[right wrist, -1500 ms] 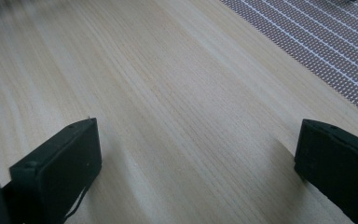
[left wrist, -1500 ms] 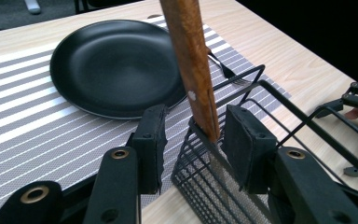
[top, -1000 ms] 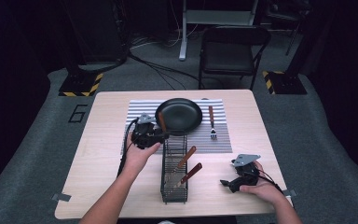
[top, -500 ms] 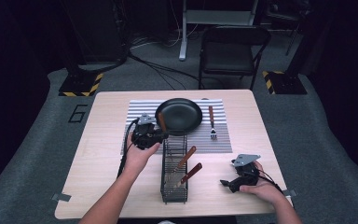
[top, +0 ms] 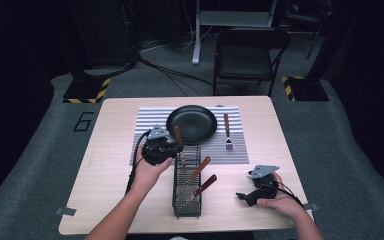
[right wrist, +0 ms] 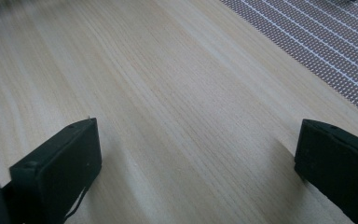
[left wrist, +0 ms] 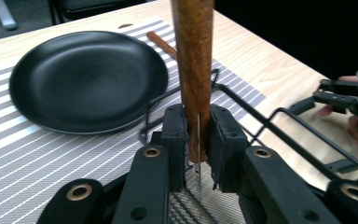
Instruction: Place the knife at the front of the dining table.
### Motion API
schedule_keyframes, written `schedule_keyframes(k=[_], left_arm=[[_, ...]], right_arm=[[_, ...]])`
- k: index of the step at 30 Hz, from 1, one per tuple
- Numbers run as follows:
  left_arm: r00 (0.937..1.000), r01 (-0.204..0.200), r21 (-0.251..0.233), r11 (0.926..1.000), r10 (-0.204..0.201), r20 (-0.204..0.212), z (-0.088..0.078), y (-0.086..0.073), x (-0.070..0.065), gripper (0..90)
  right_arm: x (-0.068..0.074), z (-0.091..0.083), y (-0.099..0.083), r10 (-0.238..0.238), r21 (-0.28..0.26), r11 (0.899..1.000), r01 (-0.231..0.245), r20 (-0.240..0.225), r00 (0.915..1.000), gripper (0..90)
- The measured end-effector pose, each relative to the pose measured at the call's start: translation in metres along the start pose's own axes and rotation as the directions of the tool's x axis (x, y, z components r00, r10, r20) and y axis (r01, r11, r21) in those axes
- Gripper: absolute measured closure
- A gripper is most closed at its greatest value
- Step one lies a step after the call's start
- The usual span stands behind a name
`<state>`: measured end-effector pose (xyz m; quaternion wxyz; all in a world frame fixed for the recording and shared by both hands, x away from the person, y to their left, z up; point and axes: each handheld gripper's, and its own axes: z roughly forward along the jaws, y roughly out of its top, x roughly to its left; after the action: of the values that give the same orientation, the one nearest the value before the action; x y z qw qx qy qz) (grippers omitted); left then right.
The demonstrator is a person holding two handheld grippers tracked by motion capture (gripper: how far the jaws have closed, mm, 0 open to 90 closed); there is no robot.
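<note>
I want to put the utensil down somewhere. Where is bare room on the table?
Bare wood lies left of the striped mat, and between the wire rack and the right gripper. The middle is crowded: black pan, fork, rack and the left gripper.

Bright tabletop, dark surroundings, soft focus
</note>
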<state>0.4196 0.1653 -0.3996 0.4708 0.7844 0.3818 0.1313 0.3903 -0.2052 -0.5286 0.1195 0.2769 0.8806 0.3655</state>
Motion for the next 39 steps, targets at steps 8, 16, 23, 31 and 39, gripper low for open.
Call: schedule_keyframes(k=[8,16,23,31,39], left_arm=[[0.9996,-0.019,0.006,0.9998,0.019,0.021,0.001,0.002,-0.005,80.4],[0.9995,-0.019,0.006,0.9998,0.018,0.027,-0.001,0.006,-0.008,80.5],[0.9991,-0.033,-0.005,0.9994,0.033,0.028,-0.008,0.013,-0.009,80.5],[0.9988,-0.039,-0.015,0.9991,0.040,0.028,-0.015,0.022,-0.010,80.5],[0.9981,-0.053,-0.021,0.9984,0.054,0.031,-0.024,0.036,-0.012,80.5]], right_arm=[[0.000,0.000,0.000,0.000,0.000,1.000,0.000,0.000,1.0000,0.0],[0.000,0.000,0.000,0.000,0.000,1.000,0.000,0.000,1.0000,0.0],[0.000,0.000,0.000,0.000,0.000,1.000,0.000,0.000,1.0000,0.0],[0.000,0.000,0.000,0.000,0.000,1.000,0.000,0.000,1.0000,0.0],[0.000,0.000,0.000,0.000,0.000,1.000,0.000,0.000,1.0000,0.0]])
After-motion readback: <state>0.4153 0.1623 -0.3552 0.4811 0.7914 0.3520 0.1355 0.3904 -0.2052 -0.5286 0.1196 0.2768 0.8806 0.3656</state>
